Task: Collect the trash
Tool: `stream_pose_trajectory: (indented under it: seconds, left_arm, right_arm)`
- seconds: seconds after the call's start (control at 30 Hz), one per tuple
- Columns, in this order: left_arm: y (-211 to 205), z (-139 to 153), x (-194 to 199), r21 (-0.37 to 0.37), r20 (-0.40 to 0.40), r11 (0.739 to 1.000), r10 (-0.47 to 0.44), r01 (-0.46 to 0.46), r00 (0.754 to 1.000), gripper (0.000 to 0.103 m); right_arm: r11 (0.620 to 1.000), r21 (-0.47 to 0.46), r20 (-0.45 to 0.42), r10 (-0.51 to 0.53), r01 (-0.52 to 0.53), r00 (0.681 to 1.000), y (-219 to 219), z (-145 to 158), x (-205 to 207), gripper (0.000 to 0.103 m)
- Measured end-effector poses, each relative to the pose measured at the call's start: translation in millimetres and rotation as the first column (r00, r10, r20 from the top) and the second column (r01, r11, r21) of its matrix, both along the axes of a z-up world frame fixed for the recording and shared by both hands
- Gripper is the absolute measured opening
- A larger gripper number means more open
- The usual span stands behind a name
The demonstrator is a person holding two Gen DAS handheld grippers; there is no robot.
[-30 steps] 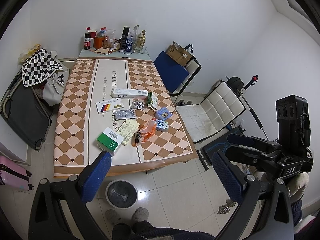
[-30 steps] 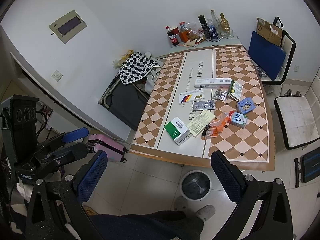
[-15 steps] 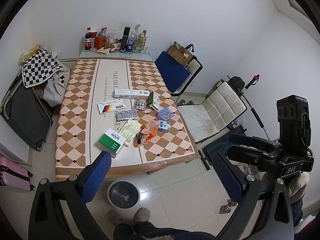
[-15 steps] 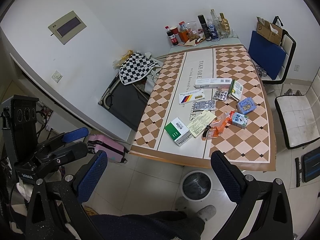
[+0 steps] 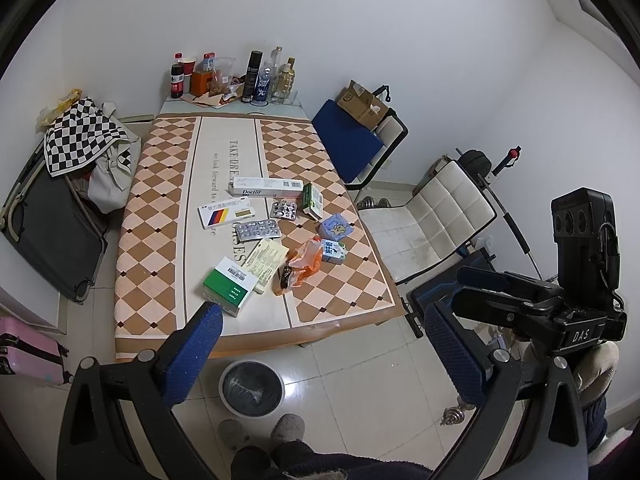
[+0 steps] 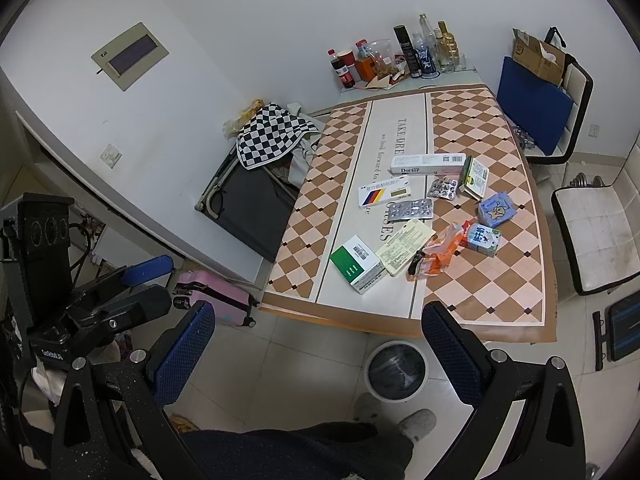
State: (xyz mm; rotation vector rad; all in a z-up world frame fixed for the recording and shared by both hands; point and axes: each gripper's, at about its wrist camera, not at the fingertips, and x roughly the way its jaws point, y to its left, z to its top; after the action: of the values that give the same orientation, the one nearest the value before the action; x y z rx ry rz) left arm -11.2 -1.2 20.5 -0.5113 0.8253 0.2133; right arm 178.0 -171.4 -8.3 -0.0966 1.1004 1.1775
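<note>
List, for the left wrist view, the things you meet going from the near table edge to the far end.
Green and white box → orange wrapper → blister pack → long white Doctor box → bottles by the wall.

green box [image 5: 230, 291], checkered brown tablecloth [image 5: 156, 264]

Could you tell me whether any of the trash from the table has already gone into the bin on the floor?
No, the bin shows only its dark liner.
</note>
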Motion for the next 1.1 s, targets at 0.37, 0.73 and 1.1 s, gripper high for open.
stream_pose_trajectory:
  seconds: [0.37, 0.73, 1.1]
  left_arm:
    - [62, -81, 32, 0.220, -0.214, 0.968, 0.169, -0.121, 0.962, 0.103]
    - [92, -258, 136, 0.220, -0.601, 0.953, -0.036, 0.208, 0.799, 0.103]
    - [90, -343, 190, 0.139, -0.733, 0.915, -0.161, 0.378, 0.661, 0.099]
  right_arm:
    - [0.965, -0.108, -0.103, -0.250, 0.239, 0.963, 14, -57, 25, 0.103]
    - [0.793, -0.451, -0.129, -0.512, 0.410, 0.849, 49, -244, 114, 0.103]
    - [0.724, -0.560, -0.150, -0.566, 0.402, 0.811, 62, -338, 148, 0.103]
